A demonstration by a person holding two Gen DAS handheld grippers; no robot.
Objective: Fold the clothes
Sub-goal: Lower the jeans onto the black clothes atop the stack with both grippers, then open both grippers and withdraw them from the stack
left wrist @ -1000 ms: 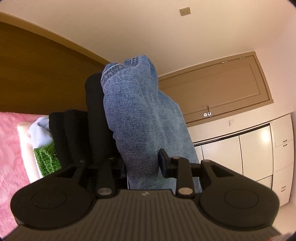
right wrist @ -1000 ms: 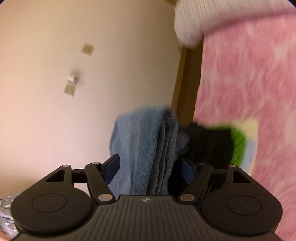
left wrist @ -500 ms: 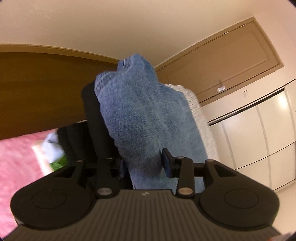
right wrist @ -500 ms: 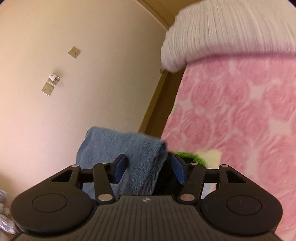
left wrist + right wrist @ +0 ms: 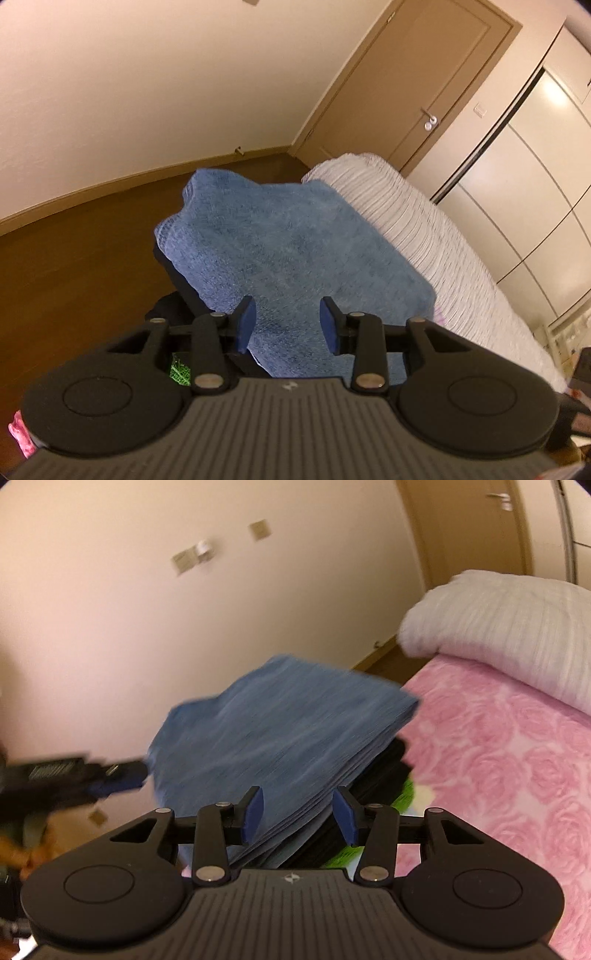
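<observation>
**Folded pile between 2 grippers at the bed's edge**

Left wrist view: the clothes stack [image 5: 295,251] fills the middle of the frame. Its top layer is folded blue jeans [image 5: 314,236], lying flat and broad. A black garment [image 5: 173,280] shows under their left edge, and a scrap of green cloth [image 5: 179,373] sits lower, beside the left finger.

The left gripper [image 5: 288,325] has its 2 blue pads on either side of the near end of the stack. Denim fills the gap from pad to pad, so it reads as grasping. The jaws are closing.

Behind the stack are brown floor [image 5: 74,266], a white ribbed pillow [image 5: 424,229], a brown door [image 5: 424,74] and pale wardrobe panels [image 5: 535,166].

Right wrist view: this one is motion-blurred. It shows the same pile edge-on, with denim layers over black and green lowest at the right.

The right gripper [image 5: 299,814] straddles the layered edge. Denim meets the left pad and black cloth meets the right pad, so it is grasping the stack. The jaws are closing.

The other gripper's blue tip enters from the left and meets the jeans' far-left edge.

The pink rose-patterned blanket [image 5: 517,757] lies just right of the stack, with the pillow at its head. The stack's right corner overlaps the blanket's edge. I cannot tell whether the pile rests on the bed or hangs clear of it.

2 wall plates [image 5: 258,530] are smeared on the cream wall.
</observation>
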